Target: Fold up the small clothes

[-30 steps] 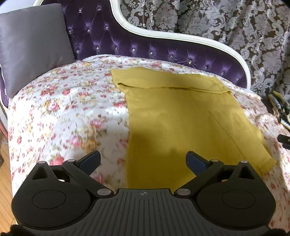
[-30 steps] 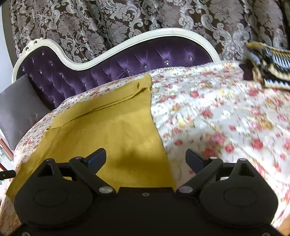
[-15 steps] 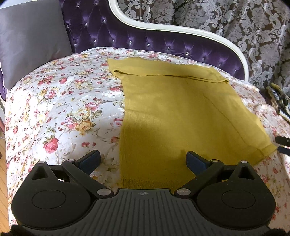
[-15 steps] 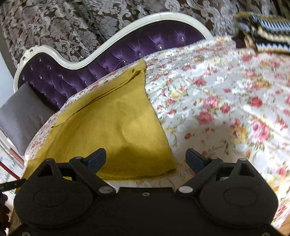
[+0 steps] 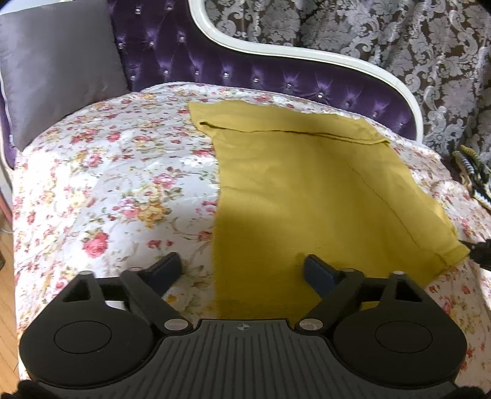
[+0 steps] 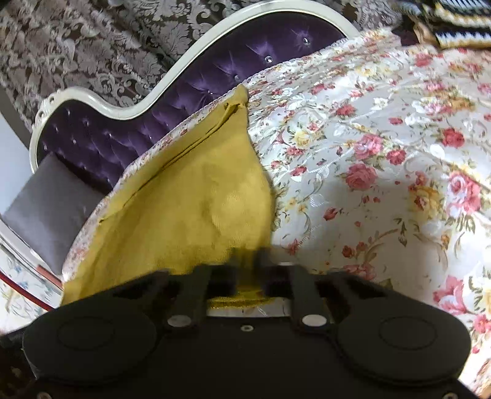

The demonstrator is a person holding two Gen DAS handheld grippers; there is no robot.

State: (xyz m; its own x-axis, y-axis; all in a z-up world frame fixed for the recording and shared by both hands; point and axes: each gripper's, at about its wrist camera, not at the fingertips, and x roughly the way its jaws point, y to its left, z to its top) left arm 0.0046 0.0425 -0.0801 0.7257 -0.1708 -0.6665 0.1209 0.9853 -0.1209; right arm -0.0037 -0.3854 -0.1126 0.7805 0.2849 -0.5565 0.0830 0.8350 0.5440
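Note:
A mustard-yellow garment (image 5: 307, 190) lies flat on the floral bedspread (image 5: 116, 184). My left gripper (image 5: 242, 268) is open, just above the garment's near left corner, with the left edge running between its fingers. In the right wrist view the same garment (image 6: 190, 214) fills the left half. My right gripper (image 6: 248, 261) is shut on the garment's near right corner, and the cloth bunches up a little in front of it. The tip of the right gripper shows at the far right of the left wrist view (image 5: 481, 253).
A purple tufted headboard (image 5: 245, 70) with a white frame runs along the back. A grey pillow (image 5: 58, 64) leans at the left. A striped knit item (image 6: 457, 21) lies at the bed's far right. Patterned curtains hang behind. Wooden floor (image 5: 4, 276) shows at the left.
My right gripper has moved down onto the garment's near right corner and closed on it. My left gripper has dropped closer to the near left corner and stays open.

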